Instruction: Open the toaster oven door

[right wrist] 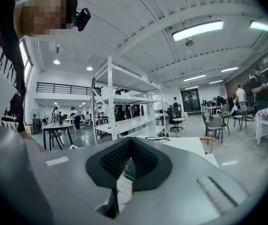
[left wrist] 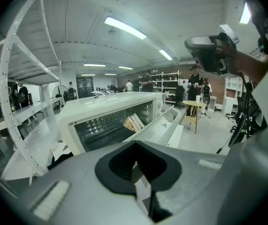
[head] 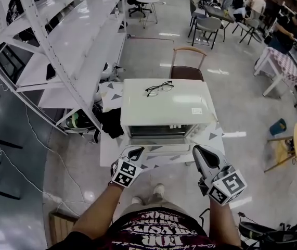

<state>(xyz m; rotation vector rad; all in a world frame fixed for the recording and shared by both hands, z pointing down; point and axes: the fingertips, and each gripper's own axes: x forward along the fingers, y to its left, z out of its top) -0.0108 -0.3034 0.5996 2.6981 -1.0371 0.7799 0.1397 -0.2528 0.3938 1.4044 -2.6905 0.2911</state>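
A white toaster oven (head: 164, 105) stands on a small table (head: 110, 150) in front of me. Its door (head: 158, 148) hangs folded down toward me, and the left gripper view shows the oven (left wrist: 77, 114), the lowered door (left wrist: 164, 125) and the cavity with the rack and some pale slices inside. My left gripper (head: 136, 151) is shut and empty, just short of the door's left front corner. My right gripper (head: 199, 149) is shut and empty too, at the door's right front corner. In the right gripper view the oven top (right wrist: 185, 144) lies beyond the jaws.
A pair of glasses (head: 159, 88) lies on the oven top. A tall white shelving rack (head: 70, 46) runs along the left, with black cloth (head: 109, 123) by the table's left side. A brown chair (head: 188, 61) stands behind the table and a wooden stool (head: 294, 145) to the right.
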